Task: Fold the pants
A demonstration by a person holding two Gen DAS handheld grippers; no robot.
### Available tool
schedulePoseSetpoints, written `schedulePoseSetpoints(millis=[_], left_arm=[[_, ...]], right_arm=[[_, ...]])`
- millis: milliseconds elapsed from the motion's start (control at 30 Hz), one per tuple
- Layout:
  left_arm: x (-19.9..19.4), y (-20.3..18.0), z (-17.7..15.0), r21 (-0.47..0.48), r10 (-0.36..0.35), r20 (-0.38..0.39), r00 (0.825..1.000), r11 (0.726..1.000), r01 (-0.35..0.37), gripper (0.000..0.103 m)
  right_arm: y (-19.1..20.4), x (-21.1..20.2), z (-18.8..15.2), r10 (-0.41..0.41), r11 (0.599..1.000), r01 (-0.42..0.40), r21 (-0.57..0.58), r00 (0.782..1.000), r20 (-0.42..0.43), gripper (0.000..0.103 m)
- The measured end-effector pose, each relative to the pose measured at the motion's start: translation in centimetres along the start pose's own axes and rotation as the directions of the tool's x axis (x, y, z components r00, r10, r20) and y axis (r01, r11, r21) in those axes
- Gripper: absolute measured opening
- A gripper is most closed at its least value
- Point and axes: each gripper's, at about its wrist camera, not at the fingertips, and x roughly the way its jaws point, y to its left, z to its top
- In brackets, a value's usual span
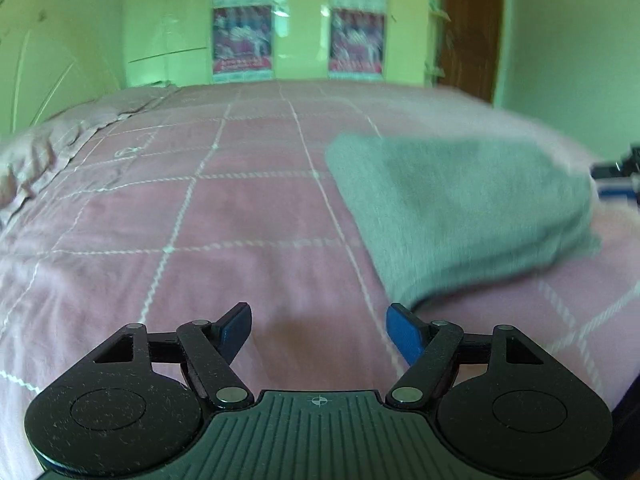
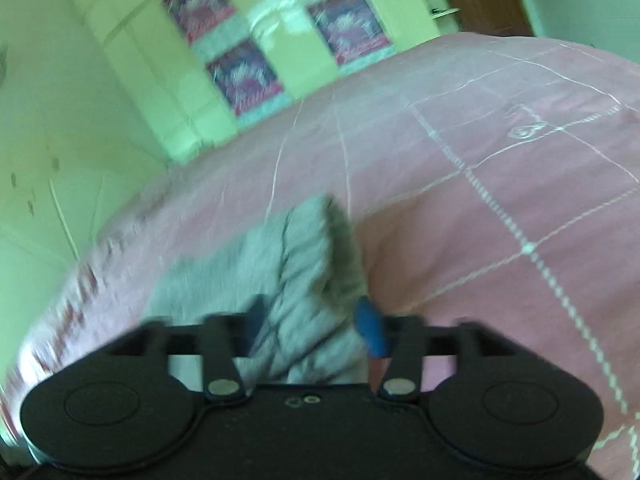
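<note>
1 folded pants point(image 1: 460, 208), pink bedspread point(image 1: 200, 220)

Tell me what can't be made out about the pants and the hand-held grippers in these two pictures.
- Gray pants: layers hidden under the top fold; left wrist view, blurred.
- Pants' near end: right wrist view, hidden behind the right hand-held gripper, motion blurred.
- Right hand-held gripper in the left wrist view: cut off by the right edge.
- Wall posters: print too blurred.

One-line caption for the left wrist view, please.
Left gripper open over the pink bedspread, folded grey pants lying ahead to its right.
</note>
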Motion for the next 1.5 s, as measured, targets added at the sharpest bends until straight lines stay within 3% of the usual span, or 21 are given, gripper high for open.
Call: schedulePoseSetpoints(millis=[33,100,133,267,333,500,567,600,667,733,800,833,1000,1100,1133,1167,1200,1233,1300,1400,1500], left_arm=[[0.4,0.7,0.9,-0.065,-0.028,0.011,1.0,0.997,0.029,0.074],[2.4,1.7,2.6,-0.196,-0.105,0.025,0.994,0.975,0.108,0.074],[4.2,2.3,3.3,-0.282,-0.187,0.004,0.982,0.942,0.181,0.074],[10.8,3.0,4.3,-0.472,-0.408,-0.069,0.911,0.817,0.33,0.074],[13.9,3.5,4.1,-0.551,-0.513,-0.102,0.852,0.743,0.381,0.074],[18.2,5.1,4.6,-0.673,-0.638,-0.066,0.767,0.596,0.438,0.074],[19.3,5.0,4.7,-0.687,-0.655,-0.045,0.755,0.569,0.452,0.072],[19.7,4.9,4.7,-0.683,-0.645,-0.051,0.762,0.579,0.445,0.048],[20.5,4.8,4.1,-0.689,-0.639,-0.046,0.768,0.577,0.439,0.028],[20.3,4.6,3.4,-0.68,-0.641,0.013,0.767,0.557,0.477,0.025],[19.3,5.0,3.6,-0.664,-0.658,0.112,0.745,0.508,0.549,0.024],[19.1,5.2,4.2,-0.648,-0.661,0.138,0.738,0.503,0.572,0.024],[19.6,8.5,10.0,-0.594,-0.611,0.214,0.762,0.538,0.598,0.024],[21.7,11.3,13.8,-0.573,-0.565,0.203,0.8,0.594,0.565,0.026],[22.7,12.0,14.5,-0.575,-0.53,0.181,0.829,0.627,0.526,0.031],[23.7,12.5,14.7,-0.575,-0.471,0.142,0.871,0.677,0.459,0.056],[24.5,13.2,14.6,-0.572,-0.357,0.065,0.932,0.752,0.328,0.089],[25.1,13.6,14.1,-0.548,-0.234,-0.014,0.972,0.815,0.188,0.093],[24.8,13.8,13.2,-0.486,-0.215,0.005,0.977,0.853,0.19,0.089],[21.9,13.9,12.7,-0.427,-0.138,0.043,0.989,0.893,0.143,0.089],[19.4,12.5,13.5,-0.351,-0.067,0.114,0.991,0.931,0.103,0.089]], right_arm=[[-1.2,0.3,0.5,0.024,0.997,-0.024,0.067,1.0,0.007,0.092],[-3.9,2.5,1.1,0.102,0.974,-0.089,0.209,0.994,-0.05,0.079],[-4.7,3.7,1.0,0.134,0.961,-0.109,0.253,0.987,-0.085,0.075],[-6.6,7.3,0.1,0.234,0.925,-0.159,0.345,0.953,-0.19,0.072],[-6.9,7.9,0.0,0.241,0.927,-0.161,0.338,0.947,-0.212,0.069],[-6.7,10.2,0.8,0.316,0.906,-0.194,0.377,0.901,-0.297,0.068],[-5.8,11.2,1.1,0.314,0.915,-0.193,0.353,0.891,-0.328,0.064],[-5.5,11.5,1.2,0.308,0.921,-0.19,0.339,0.889,-0.339,0.05],[-5.3,11.6,1.4,0.314,0.924,-0.204,0.324,0.888,-0.337,0.04],[-4.7,11.2,1.9,0.325,0.93,-0.235,0.282,0.886,-0.33,0.038],[-3.8,10.8,2.9,0.369,0.92,-0.3,0.251,0.879,-0.302,0.035],[-3.1,10.9,3.5,0.385,0.916,-0.326,0.234,0.876,-0.29,0.034],[0.4,15.1,7.8,0.463,0.883,-0.424,0.2,0.855,-0.235,0.034],[1.5,19.7,9.6,0.487,0.868,-0.441,0.229,0.845,-0.22,0.037],[1.3,21.4,9.7,0.465,0.879,-0.416,0.234,0.857,-0.221,0.046],[0.8,23.1,9.4,0.413,0.905,-0.368,0.213,0.881,-0.232,0.055],[0.2,24.5,8.8,0.294,0.951,-0.254,0.178,0.921,-0.258,0.074],[-0.8,25.3,8.2,0.209,0.971,-0.167,0.168,0.938,-0.276,0.059],[-1.9,24.4,8.0,0.255,0.954,-0.205,0.218,0.939,-0.233,0.059],[-1.0,20.7,8.8,0.157,0.985,-0.146,0.096,0.98,-0.122,0.07],[1.1,17.6,9.1,0.188,0.982,-0.188,0.012,0.982,-0.012,0.07]])
